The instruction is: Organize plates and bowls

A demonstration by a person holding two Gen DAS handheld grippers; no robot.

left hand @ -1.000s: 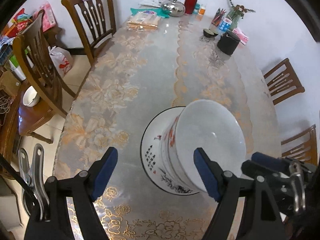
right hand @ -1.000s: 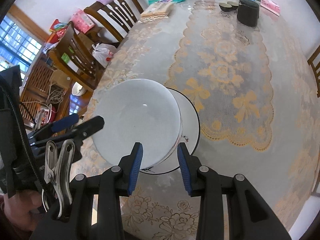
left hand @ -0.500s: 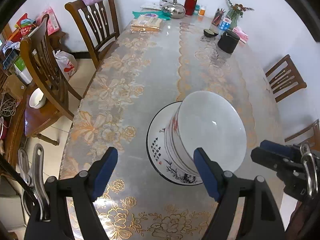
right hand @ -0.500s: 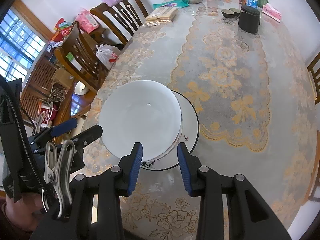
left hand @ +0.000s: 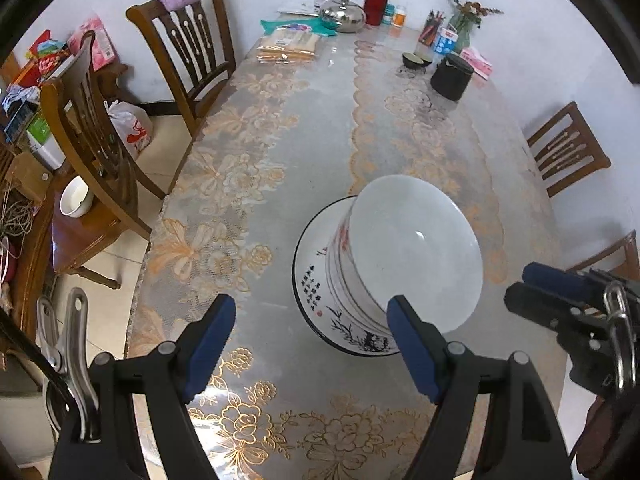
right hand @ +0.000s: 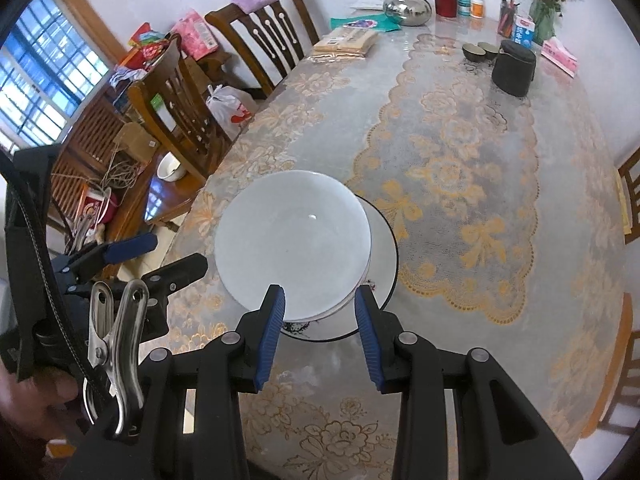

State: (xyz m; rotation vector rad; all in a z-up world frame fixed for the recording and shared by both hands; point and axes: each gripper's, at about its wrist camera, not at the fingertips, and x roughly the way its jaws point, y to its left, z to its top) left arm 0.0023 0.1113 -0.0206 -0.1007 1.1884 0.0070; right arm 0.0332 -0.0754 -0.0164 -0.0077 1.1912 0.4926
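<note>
Stretching far ahead, the lace-covered surface (left hand: pixel 256 184) lies mostly bare; chairs (left hand: pixel 188 52) crowd its left edge. White stacked bowls (right hand: pixel 292 240) sit on a black-rimmed plate (right hand: pixel 384 240) near the front edge. Both left gripper (left hand: pixel 310 348) and right gripper (right hand: pixel 320 332) hover with fingers apart, gripping nothing.

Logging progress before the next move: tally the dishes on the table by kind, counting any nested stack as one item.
Plate with black rim: 1
White bowl stack, resting on that plate: 1 (number of bowls in it is unclear)
Small dark bowls, far end: 2
Total: 4
</note>
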